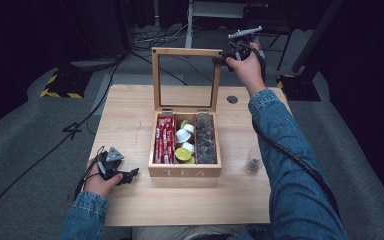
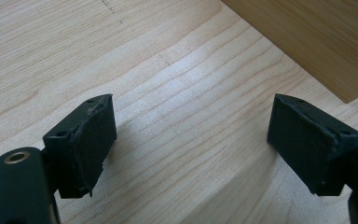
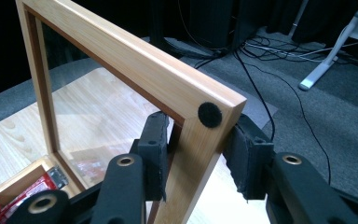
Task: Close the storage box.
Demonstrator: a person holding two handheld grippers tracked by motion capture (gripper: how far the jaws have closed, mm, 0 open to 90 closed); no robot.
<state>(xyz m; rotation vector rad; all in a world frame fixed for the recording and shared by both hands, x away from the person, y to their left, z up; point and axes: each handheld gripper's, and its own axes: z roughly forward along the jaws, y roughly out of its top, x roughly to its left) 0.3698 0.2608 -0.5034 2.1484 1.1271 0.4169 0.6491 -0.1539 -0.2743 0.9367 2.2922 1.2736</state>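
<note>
My right fingers pinch upper corner of tea box lid: pale wood frame, glass pane, black felt dot, standing upright over box mid-surface. My left fingers spread, nothing between, low over surface beside box.

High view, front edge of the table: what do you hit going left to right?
left gripper → tea box → clear cup → right sleeve
</note>
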